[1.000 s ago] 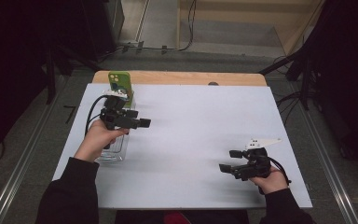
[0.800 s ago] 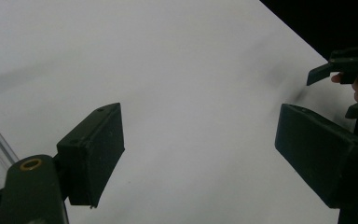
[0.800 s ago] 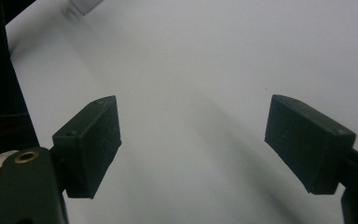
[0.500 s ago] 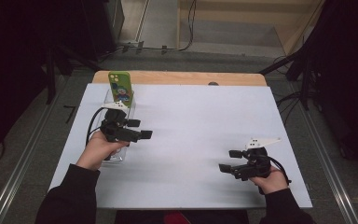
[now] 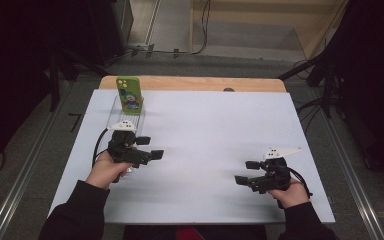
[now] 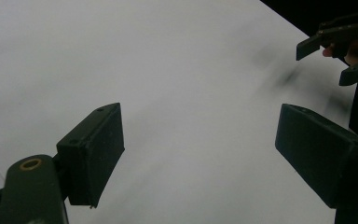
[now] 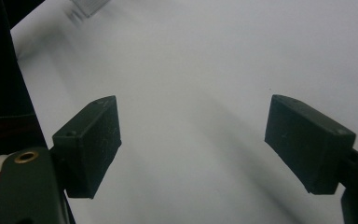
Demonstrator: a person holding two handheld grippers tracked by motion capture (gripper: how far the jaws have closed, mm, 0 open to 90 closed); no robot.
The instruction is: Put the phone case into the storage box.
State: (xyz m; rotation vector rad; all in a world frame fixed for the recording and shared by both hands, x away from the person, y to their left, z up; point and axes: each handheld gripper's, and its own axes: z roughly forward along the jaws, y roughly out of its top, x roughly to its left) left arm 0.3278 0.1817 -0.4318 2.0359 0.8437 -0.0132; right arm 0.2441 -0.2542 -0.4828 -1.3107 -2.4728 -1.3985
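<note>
A green phone (image 5: 129,94) with a cartoon picture on its back stands upright in a clear rack (image 5: 116,114) at the far left of the white table (image 5: 215,125). My left gripper (image 5: 149,148) hovers nearer the person than the rack, apart from the phone, jaws open and empty. Its own view has the open left gripper (image 6: 200,140) over bare white surface. My right gripper (image 5: 247,172) rests at the near right, open with nothing between its jaws, and it appears far off as the right gripper (image 6: 340,49). The right gripper (image 7: 193,140) looks over bare table too.
A wooden strip (image 5: 195,83) runs along the table's far edge with a small dark spot (image 5: 228,90) on it. Dark stands and cables ring the table. A corner of the clear rack (image 7: 88,6) appears in the right gripper view.
The left hand has drawn back from the phone toward the person and sunk a little, leaving the phone standing in the rack. The right hand has stayed put.
</note>
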